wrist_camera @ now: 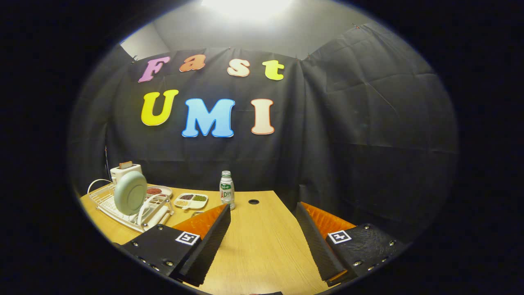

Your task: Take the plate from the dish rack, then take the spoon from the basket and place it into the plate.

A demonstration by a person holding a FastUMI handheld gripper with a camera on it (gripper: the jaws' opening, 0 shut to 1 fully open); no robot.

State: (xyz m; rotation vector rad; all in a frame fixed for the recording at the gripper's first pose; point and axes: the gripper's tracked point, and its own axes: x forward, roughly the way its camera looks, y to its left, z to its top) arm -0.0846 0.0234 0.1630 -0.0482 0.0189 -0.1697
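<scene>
A pale green plate (130, 192) stands on edge in a white wire dish rack (107, 205) at the left end of the wooden table (262, 241). The rack lies left of my left finger (204, 241) and a little beyond it. My gripper (264, 211) hovers over the middle of the table, open wide, with bare tabletop between its fingers. I cannot make out the spoon or the basket; part of the rack's near side is hidden behind the left finger.
A small drink bottle (227, 189) stands just beyond the left fingertip. Behind the rack sit a white toaster (125, 170), a round dish with red food (157, 191) and a divided snack tray (190, 200). A cable hole (253, 201) marks the table's far edge.
</scene>
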